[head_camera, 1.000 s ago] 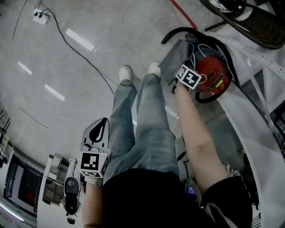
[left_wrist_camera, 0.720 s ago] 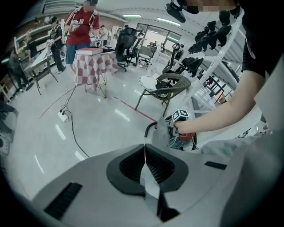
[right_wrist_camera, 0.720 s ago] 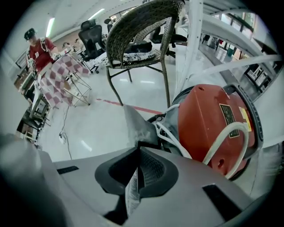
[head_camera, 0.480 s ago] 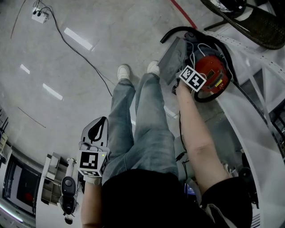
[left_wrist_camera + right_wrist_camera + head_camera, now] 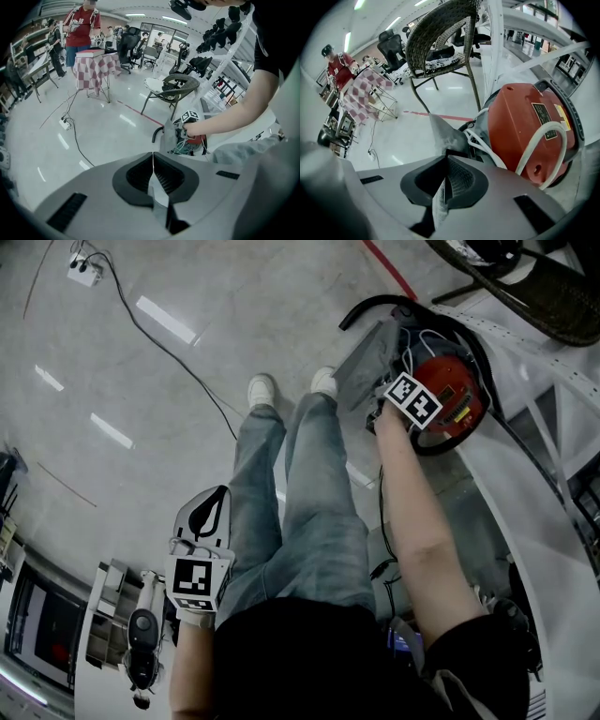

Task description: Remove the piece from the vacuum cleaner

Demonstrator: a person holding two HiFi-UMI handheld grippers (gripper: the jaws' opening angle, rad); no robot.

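At the far right, against the rack: a grey piece pinched at the opened vacuum cleaner.
The grey piece (image 5: 442, 132) stands at the left edge of the vacuum cleaner (image 5: 441, 442), just beside its red motor (image 5: 520, 126) and white wires (image 5: 486, 144). The right gripper (image 5: 444, 159) has its jaws pressed together on the piece's thin edge, and that looks like a grip for peeling it away. The left gripper (image 5: 153, 157) hangs near, jaws together on nothing, keeping clear. Bare floor (image 5: 169, 381) on the left gives pulling room, while the rack frame (image 5: 553, 474) crowds the right.
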